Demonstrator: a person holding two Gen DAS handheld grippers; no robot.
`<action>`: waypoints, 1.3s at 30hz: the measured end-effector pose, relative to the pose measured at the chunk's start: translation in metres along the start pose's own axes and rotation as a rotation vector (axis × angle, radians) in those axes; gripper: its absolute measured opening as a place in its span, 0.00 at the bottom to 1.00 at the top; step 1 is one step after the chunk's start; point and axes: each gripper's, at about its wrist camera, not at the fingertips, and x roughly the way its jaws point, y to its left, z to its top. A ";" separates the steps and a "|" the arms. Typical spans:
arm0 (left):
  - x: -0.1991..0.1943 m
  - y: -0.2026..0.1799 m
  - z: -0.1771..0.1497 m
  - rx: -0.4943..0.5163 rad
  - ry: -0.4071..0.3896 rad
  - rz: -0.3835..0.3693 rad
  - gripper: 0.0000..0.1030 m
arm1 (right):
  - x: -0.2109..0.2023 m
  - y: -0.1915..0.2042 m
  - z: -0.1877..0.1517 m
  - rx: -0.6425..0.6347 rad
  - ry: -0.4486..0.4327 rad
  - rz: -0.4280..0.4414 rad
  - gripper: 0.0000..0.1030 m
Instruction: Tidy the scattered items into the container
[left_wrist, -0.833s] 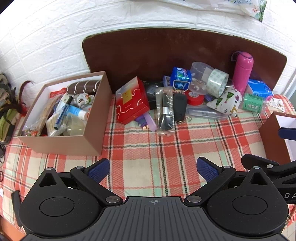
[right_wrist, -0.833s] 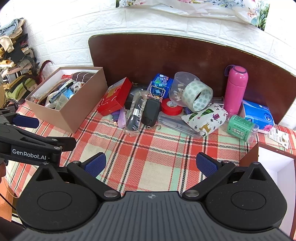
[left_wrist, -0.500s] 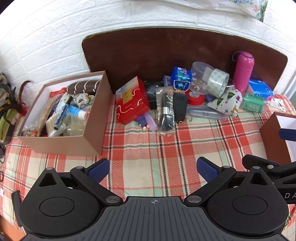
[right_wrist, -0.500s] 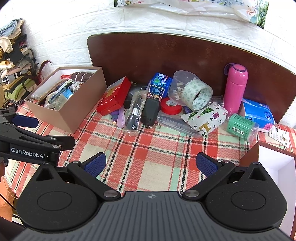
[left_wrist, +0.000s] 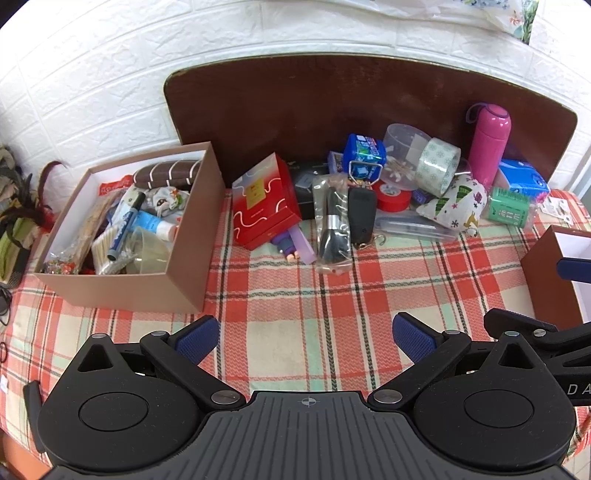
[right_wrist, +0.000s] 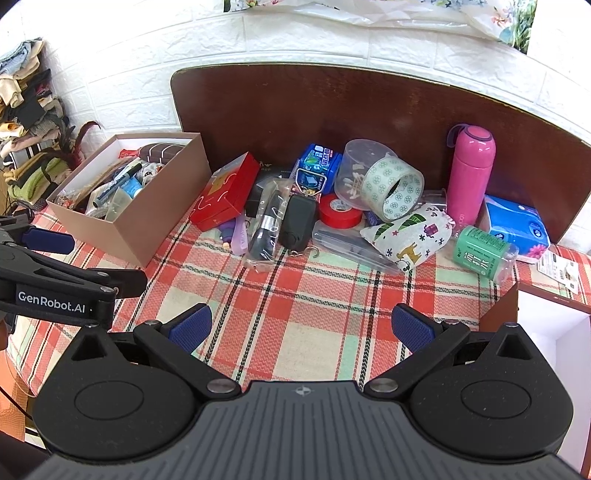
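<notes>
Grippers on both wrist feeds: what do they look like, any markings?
Both are matte black plastic. The left gripper and right gripper each have two round hubs, angled link arms with silver pivot pins, a ribbed centre plate with a small crosshair mark, and textured blue pads. White "GenRobot.AI" lettering runs along the left one's side.

Left tool (left_wrist: 306, 335) jaws spread wide, empty, angled downward, right tool (right_wrist: 301, 325) likewise wide, empty

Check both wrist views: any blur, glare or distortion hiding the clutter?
Left wrist view: sharp, evenly lit, strong fisheye bowing of the headboard, dark vignette corners. Right wrist view: same bowing, mild glare on the tape roll and plastic bag; the clutter still reads clearly in both.
</notes>
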 end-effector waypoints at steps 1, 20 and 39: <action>0.000 0.001 0.001 -0.001 0.000 0.000 1.00 | 0.000 0.000 0.000 0.000 0.000 0.000 1.00; 0.006 0.000 0.005 0.004 0.016 0.002 1.00 | 0.006 -0.006 0.002 0.009 0.009 0.006 1.00; 0.029 -0.003 0.013 0.007 0.060 0.018 1.00 | 0.030 -0.015 0.010 0.019 0.056 0.024 1.00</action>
